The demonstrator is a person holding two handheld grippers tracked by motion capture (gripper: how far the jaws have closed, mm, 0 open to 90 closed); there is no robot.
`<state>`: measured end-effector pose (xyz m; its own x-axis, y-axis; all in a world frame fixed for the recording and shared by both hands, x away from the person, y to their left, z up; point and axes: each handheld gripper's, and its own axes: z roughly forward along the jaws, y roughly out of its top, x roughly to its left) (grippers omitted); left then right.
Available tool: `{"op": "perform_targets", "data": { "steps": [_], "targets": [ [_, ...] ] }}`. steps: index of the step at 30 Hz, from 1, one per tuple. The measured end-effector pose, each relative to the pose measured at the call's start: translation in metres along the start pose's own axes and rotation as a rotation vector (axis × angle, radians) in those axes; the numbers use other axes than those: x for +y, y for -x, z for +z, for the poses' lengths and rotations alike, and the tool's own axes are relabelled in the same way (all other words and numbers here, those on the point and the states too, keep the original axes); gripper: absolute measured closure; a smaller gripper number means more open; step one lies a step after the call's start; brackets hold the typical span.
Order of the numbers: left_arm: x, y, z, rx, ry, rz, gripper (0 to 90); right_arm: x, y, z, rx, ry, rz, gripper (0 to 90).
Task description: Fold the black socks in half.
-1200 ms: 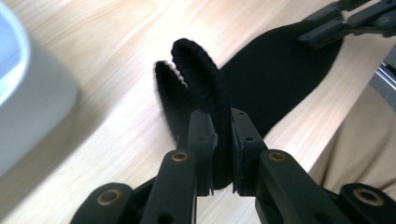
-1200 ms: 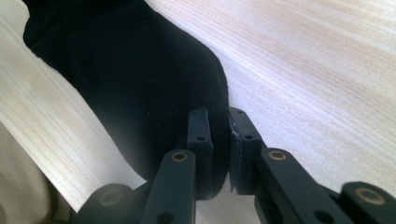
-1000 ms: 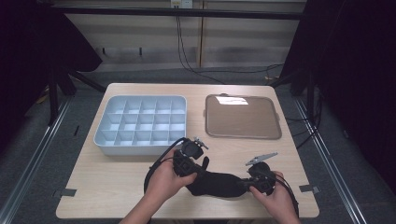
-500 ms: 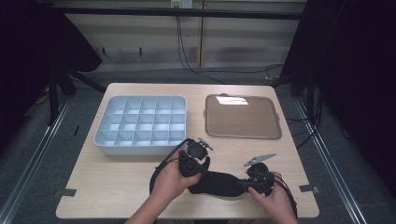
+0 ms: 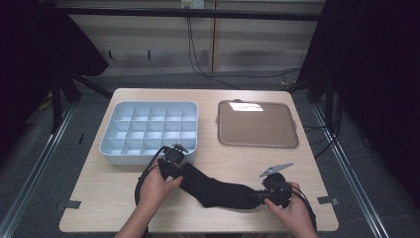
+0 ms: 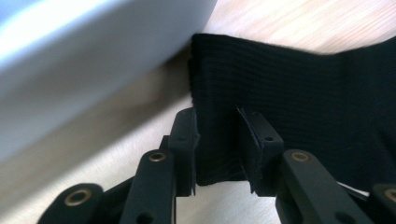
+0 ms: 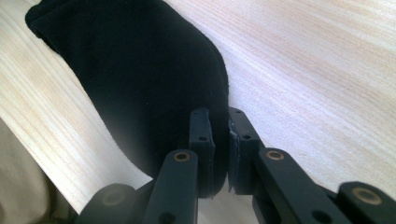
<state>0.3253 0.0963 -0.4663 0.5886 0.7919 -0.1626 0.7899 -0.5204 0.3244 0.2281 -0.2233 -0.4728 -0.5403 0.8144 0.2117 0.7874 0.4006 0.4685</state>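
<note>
Sock (image 5: 218,191), black and knitted, lies stretched along the near part of the wooden table (image 5: 247,158), running from just in front of the grey compartment tray (image 5: 148,131) toward the person's right. It is held at both ends, which keeps it spread to its full length rather than bunched.

Left gripper (image 5: 173,166) pinches the ribbed cuff end; in the left gripper view the sock (image 6: 289,98) passes between the two black jaws, which stand narrowly apart with the fabric edge gripped between the pads (image 6: 187,140). The cuff sits just beside the tray's near wall (image 6: 93,56), apparently because this end was drawn up toward the tray.

Right gripper (image 5: 270,196) clamps the opposite, rounded end. In the right gripper view the jaws are nearly closed on a fold of the sock (image 7: 140,84), with its pads (image 7: 201,135) pressing a thin layer of cloth. This grip at the edge leaves most of the fabric free on the table (image 7: 303,70).

With both ends held, the sock rests flat on the table surface; this arrangement suits straightening or folding, judged from the opposed grips.

Brown tray (image 5: 257,124) lies well apart at the far right, empty, as are the visible compartments of the grey tray.
</note>
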Motion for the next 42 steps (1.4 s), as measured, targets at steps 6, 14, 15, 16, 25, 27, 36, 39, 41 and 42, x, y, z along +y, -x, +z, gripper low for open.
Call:
{"op": "perform_targets", "data": {
  "steps": [6,14,15,16,25,27,36,39,41,42],
  "targets": [
    [0.002,-0.001,0.002,0.013,-0.040,-0.027,58.8,0.000,0.000,0.000,-0.002,-0.002,0.003,82.3],
    [0.004,0.008,0.004,0.014,-0.076,-0.002,72.0,0.000,-0.001,0.000,-0.007,-0.003,0.008,82.2],
    [0.005,0.012,0.004,0.028,-0.084,0.011,77.6,0.000,-0.001,0.000,-0.008,0.003,0.003,82.4],
    [0.006,0.013,0.003,0.030,-0.085,0.024,78.3,0.000,-0.002,-0.001,-0.008,0.005,0.008,82.5],
    [0.013,0.026,-0.026,-0.034,-0.031,0.070,79.3,-0.001,0.002,0.000,-0.001,0.005,0.012,83.7],
    [0.019,0.037,-0.042,-0.048,-0.013,0.109,79.2,0.000,0.000,0.001,0.001,0.007,0.020,83.6],
    [0.033,0.073,-0.067,-0.096,0.007,0.182,79.2,0.002,-0.005,0.002,0.001,0.002,0.010,84.2],
    [0.035,0.080,-0.067,-0.081,0.011,0.205,79.2,0.001,-0.005,0.002,0.004,0.002,0.016,84.3],
    [0.036,0.092,-0.067,-0.083,0.009,0.235,79.2,0.002,-0.005,0.002,0.010,-0.001,0.029,84.8],
    [0.036,0.092,-0.067,-0.083,0.009,0.235,79.2,0.002,-0.005,0.002,0.010,-0.001,0.029,84.8]
  ]
}}
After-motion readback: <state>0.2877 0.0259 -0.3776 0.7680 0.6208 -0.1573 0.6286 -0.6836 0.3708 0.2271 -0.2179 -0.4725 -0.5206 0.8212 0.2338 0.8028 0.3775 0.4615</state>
